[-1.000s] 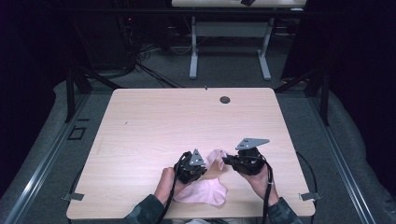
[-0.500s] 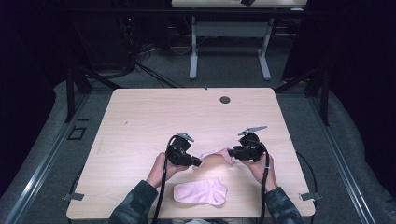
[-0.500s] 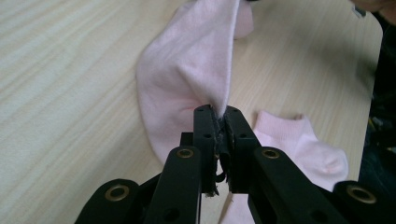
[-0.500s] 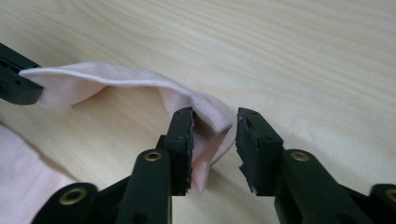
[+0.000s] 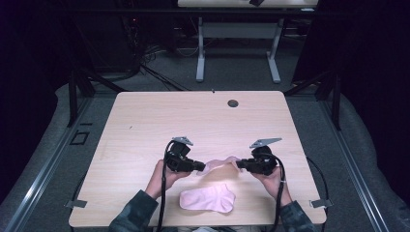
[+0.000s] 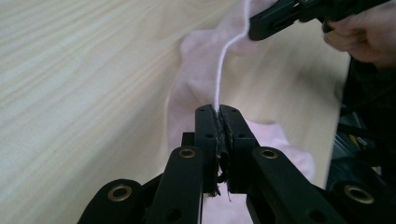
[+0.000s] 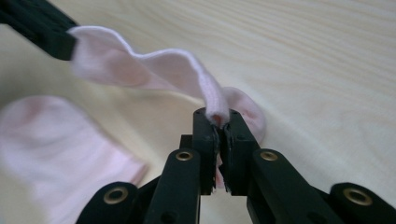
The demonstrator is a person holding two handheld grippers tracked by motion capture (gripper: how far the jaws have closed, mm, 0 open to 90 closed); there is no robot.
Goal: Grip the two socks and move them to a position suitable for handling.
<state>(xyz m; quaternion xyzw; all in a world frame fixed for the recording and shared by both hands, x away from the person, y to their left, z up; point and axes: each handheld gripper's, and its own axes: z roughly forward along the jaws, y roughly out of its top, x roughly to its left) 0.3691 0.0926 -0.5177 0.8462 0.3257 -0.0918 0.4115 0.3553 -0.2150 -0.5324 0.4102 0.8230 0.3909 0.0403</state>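
A pale pink sock [image 5: 221, 164] hangs stretched between my two grippers, lifted a little off the wooden table [image 5: 159, 121]. My left gripper [image 5: 202, 167] is shut on one end of it [image 6: 219, 74]. At the other end my right gripper [image 5: 239, 166] is shut on the sock's edge [image 7: 187, 70]. In the left gripper view the right gripper's jaws [image 6: 280, 16] pinch the far end. A second pink sock [image 5: 208, 198] lies flat on the table near the front edge, below the held one; it also lies at the left in the right gripper view [image 7: 56, 144].
A small dark round grommet [image 5: 233, 103] is set in the table near its far edge. Behind the table stand a white table frame [image 5: 237, 48] and cables on the grey floor. Hands and dark sleeves come in from the bottom.
Both grippers have moved away from the near edge and spread apart, lifting one sock and pulling it taut between them. The other sock stayed flat on the table.
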